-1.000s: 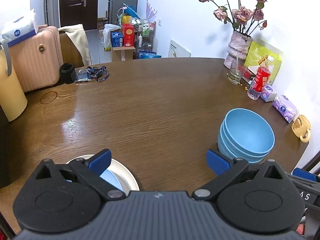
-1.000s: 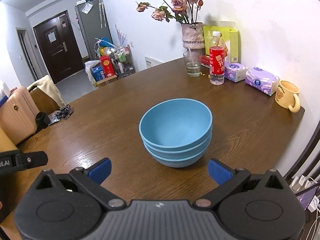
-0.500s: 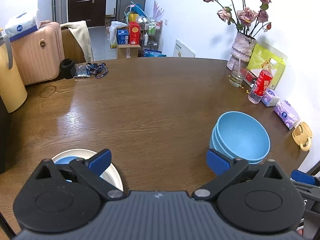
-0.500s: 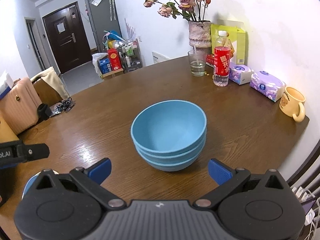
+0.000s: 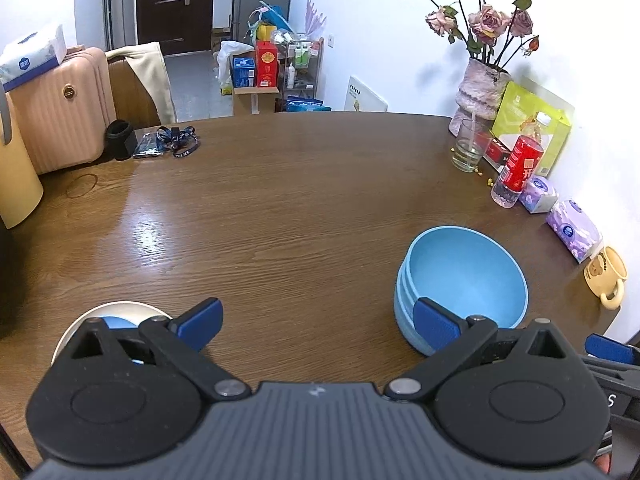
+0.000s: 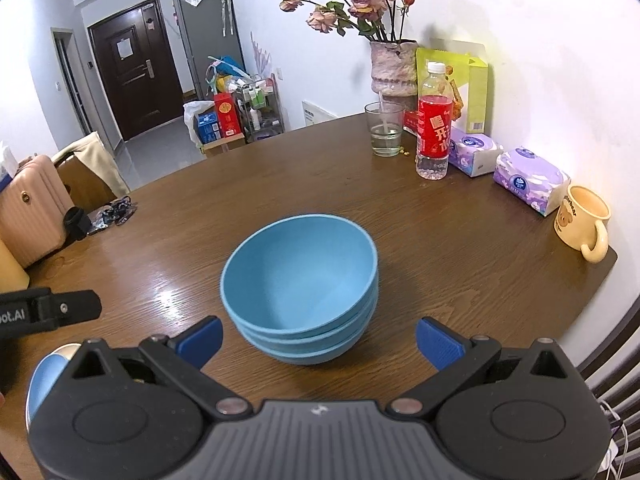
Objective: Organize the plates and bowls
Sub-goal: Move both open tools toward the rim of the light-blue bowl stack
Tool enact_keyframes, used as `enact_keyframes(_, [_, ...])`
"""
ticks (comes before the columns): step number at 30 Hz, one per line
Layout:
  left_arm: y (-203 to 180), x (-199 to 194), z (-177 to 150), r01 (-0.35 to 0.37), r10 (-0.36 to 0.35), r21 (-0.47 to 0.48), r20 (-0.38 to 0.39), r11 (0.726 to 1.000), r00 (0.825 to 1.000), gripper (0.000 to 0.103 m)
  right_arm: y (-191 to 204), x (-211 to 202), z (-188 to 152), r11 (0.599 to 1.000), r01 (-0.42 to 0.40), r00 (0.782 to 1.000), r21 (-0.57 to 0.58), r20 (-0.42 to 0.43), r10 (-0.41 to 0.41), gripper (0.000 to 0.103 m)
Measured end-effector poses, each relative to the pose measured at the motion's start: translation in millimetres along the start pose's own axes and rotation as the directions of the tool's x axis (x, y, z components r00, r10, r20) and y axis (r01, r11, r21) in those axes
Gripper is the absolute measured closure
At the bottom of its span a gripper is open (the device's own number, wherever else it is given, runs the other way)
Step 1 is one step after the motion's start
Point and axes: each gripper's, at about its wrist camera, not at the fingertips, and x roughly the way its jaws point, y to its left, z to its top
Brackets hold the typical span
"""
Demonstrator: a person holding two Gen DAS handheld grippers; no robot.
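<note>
A stack of three blue bowls (image 6: 300, 288) stands on the brown wooden table (image 6: 440, 248), just beyond my right gripper (image 6: 318, 338), which is open and holds nothing. The same bowl stack (image 5: 464, 280) shows at the right of the left wrist view. My left gripper (image 5: 316, 322) is open and empty above the table. A white plate (image 5: 116, 308) with a blue plate on it lies at the near left, mostly hidden behind the left gripper's body. Its blue edge (image 6: 44, 372) peeks out at lower left in the right wrist view.
Along the wall stand a vase of dried roses (image 6: 392, 68), a glass (image 6: 384, 130), a red-labelled bottle (image 6: 434, 128), tissue packs (image 6: 528, 178) and a yellow mug (image 6: 584, 222). A lanyard and a black cup (image 5: 118, 138) lie at the far left. A pink suitcase (image 5: 60, 108) stands beyond the table.
Both grippers have drawn back toward the table's near edge and risen slightly. The bowl stack and the plates have not moved on the table. Both stay open.
</note>
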Motion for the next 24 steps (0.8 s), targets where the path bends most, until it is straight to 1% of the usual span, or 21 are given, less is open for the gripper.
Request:
enact_keyframes(7, [-17.3, 10.9, 4.2, -0.018, 0.017, -0.019, -0.008, 1.0, 1.0, 0.0, -19.2, 14.9, 14.0, 1.0, -0.007, 1.0, -0.009, -0.025, 0.006, 0.0])
enact_keyframes(13, [-30.1, 25.5, 6.1, -0.037, 0.036, -0.06, -0.028, 0.998, 0.999, 0.0, -36.6, 34.3, 27.3, 1.0, -0.018, 0.998, -0.021, -0.06, 0.017, 0.0])
enact_keyframes(20, [-46.7, 46.1, 7.3, -0.062, 0.056, -0.098, -0.067, 0.993, 0.996, 0.0, -55.3, 62.1, 40.7, 0.998, -0.044, 0.992, -0.033, -0.118, 0.04, 0.0])
enact_keyframes(24, [-57.9, 62.1, 7.6, -0.077, 0.064, -0.118, -0.108, 0.99, 0.992, 0.0, -64.6, 79.4, 47.7, 0.998, -0.061, 0.987, -0.031, -0.149, 0.056, 0.0])
